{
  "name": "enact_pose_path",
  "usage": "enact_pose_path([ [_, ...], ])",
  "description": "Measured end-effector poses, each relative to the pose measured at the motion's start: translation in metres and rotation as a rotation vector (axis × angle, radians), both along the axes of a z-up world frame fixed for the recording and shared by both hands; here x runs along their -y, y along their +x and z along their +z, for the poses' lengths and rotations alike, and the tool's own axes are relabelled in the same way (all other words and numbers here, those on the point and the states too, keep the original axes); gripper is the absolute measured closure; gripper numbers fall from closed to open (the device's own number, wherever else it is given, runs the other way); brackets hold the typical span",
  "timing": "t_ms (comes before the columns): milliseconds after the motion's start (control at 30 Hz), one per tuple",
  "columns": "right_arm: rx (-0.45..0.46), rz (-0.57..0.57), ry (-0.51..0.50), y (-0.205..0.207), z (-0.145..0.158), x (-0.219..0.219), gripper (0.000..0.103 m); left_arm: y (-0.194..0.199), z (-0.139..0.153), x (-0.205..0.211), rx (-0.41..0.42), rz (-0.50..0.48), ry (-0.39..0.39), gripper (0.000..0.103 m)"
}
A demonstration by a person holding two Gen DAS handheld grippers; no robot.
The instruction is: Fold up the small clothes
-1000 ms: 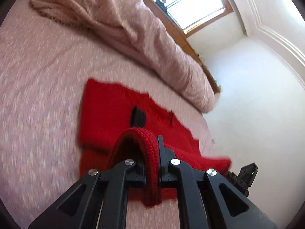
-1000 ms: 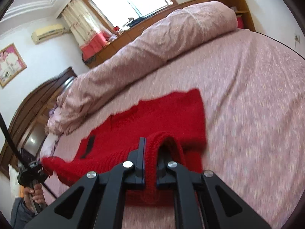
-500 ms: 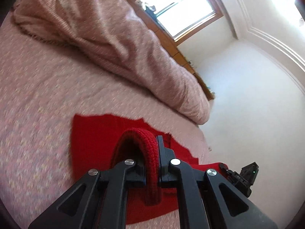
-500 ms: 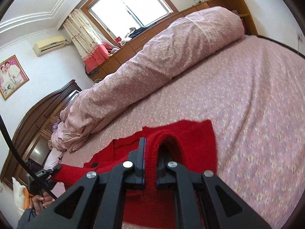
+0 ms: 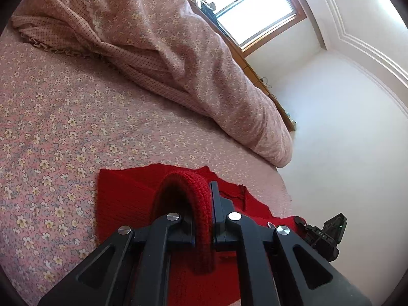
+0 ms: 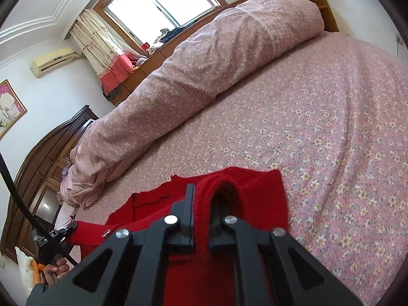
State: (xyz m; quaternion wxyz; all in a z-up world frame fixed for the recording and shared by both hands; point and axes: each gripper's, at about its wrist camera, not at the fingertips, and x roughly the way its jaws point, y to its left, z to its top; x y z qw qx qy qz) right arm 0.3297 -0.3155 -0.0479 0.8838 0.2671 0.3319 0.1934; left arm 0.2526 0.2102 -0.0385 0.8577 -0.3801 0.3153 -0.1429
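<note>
A small red knitted garment (image 5: pixel 122 204) lies on the pink flowered bed sheet (image 5: pixel 51 117). My left gripper (image 5: pixel 201 204) is shut on a thick fold of its knitted edge, which loops up over the jaws. My right gripper (image 6: pixel 201 201) is shut on another fold of the same garment (image 6: pixel 262 199). The garment stretches between the two grippers, partly folded over itself. The right gripper shows at the lower right of the left wrist view (image 5: pixel 323 237), and the left gripper at the lower left of the right wrist view (image 6: pixel 51 239).
A rolled pink flowered quilt (image 5: pixel 178 58) lies along the far side of the bed, also in the right wrist view (image 6: pixel 204 71). A dark wooden headboard (image 6: pixel 38 168) stands at the left. A window (image 6: pixel 163 2) and white walls lie beyond.
Both grippers have moved forward over the bed with the red edge still held. Less of the flat garment shows ahead of the jaws now, as the held edge comes over it.
</note>
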Motion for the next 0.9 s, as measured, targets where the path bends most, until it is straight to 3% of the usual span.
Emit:
enact_pose_path([
  [167,-0.025,0.005,-0.027,0.012,-0.007,-0.006,0.095,0.011,-0.014,-0.006,-0.09,0.01,-0.034,0.101],
  [267,-0.053,-0.003,-0.004,0.015,-0.013,-0.004,0.092,0.01,-0.023,-0.015,-0.139,0.018,-0.11,0.093],
  [333,-0.058,-0.01,-0.001,0.015,-0.014,-0.001,0.085,0.004,-0.023,-0.023,-0.128,0.055,-0.125,0.081],
  [367,-0.056,-0.018,-0.007,0.014,-0.013,0.0,0.078,0.0,-0.022,-0.027,-0.12,0.077,-0.125,0.074],
  [467,-0.023,-0.054,-0.009,0.009,-0.009,0.006,0.046,-0.006,-0.019,-0.035,-0.1,0.094,-0.156,0.071],
  [500,-0.009,-0.065,-0.001,0.007,-0.007,0.008,0.043,-0.006,-0.018,-0.036,-0.099,0.096,-0.16,0.07],
  [767,-0.029,-0.081,0.035,0.004,-0.01,0.02,0.043,-0.011,-0.027,-0.022,-0.146,0.05,-0.121,0.069],
  [900,-0.021,-0.056,-0.005,0.003,-0.007,0.016,0.043,-0.014,-0.024,-0.008,-0.157,0.01,-0.045,0.069],
])
